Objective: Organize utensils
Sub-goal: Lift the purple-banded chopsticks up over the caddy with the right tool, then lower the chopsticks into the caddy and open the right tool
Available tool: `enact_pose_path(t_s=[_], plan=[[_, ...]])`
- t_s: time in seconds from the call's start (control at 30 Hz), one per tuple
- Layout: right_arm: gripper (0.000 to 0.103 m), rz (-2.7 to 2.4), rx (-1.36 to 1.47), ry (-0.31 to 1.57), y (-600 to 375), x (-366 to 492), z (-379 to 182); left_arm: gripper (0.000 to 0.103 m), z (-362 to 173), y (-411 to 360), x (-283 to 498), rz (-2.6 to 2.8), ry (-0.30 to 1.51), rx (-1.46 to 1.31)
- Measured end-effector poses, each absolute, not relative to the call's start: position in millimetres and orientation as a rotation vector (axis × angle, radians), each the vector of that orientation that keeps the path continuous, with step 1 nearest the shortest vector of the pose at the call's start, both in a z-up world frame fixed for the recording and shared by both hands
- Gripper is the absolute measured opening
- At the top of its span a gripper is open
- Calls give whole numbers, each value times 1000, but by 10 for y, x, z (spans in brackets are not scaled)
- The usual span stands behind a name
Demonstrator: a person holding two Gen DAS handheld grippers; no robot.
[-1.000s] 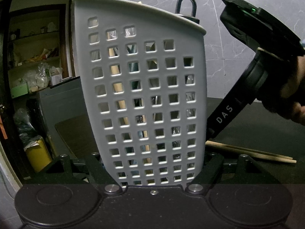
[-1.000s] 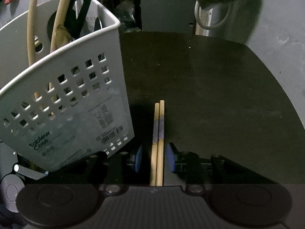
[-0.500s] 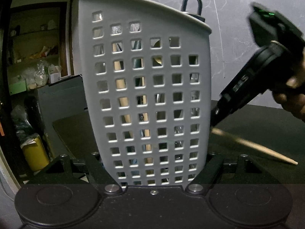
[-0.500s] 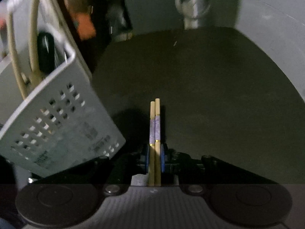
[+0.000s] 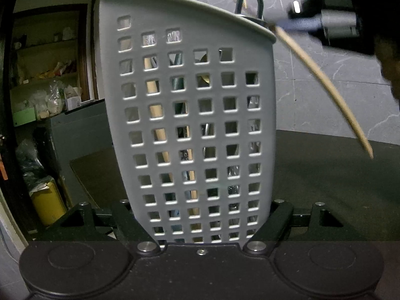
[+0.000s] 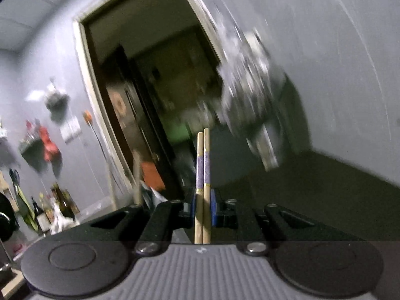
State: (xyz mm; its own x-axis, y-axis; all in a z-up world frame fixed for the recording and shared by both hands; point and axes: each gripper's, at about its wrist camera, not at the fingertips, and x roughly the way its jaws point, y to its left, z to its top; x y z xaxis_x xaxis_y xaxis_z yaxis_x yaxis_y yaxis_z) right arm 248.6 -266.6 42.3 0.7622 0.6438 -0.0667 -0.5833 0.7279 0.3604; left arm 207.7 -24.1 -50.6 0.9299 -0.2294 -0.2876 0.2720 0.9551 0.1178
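A grey perforated utensil basket (image 5: 190, 115) stands upright on the dark table (image 5: 325, 187), and my left gripper (image 5: 202, 225) is shut on its lower sides. Wooden handles and metal utensils show through its holes, and a black loop handle (image 5: 250, 2) sticks out above the rim. My right gripper (image 6: 202, 205) is shut on a pair of wooden chopsticks (image 6: 203, 165) with purple bands, held off the table. In the left wrist view the right gripper (image 5: 300, 25) hovers at the basket's upper right rim, and the chopsticks (image 5: 325, 80) slant down to the right.
A shelf with bags and packets (image 5: 50, 75) and a yellow container (image 5: 47, 207) lie to the left, beyond the table. A grey marble wall (image 5: 312, 87) stands behind. The right wrist view is blurred, facing a dark doorway (image 6: 155, 95) and a hanging plastic bag (image 6: 250, 85).
My right gripper closed on the chopsticks lying on the table, lifted them and swung up to the basket's rim. The left gripper and the basket stayed put.
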Motion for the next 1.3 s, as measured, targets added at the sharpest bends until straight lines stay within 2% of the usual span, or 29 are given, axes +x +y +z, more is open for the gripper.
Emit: enact_pose_path(t_s=[0.3, 0.53, 1.3], plan=[[14, 744, 304, -33, -2400, 2376, 1158, 78, -505, -240, 2076, -258, 275, 157], [14, 821, 314, -110, -2024, 2408, 1441, 78, -500, -240, 2065, -260, 274, 157], [15, 840, 309, -90, -1689, 2581, 654, 78, -492, -233, 2060, -260, 274, 156]])
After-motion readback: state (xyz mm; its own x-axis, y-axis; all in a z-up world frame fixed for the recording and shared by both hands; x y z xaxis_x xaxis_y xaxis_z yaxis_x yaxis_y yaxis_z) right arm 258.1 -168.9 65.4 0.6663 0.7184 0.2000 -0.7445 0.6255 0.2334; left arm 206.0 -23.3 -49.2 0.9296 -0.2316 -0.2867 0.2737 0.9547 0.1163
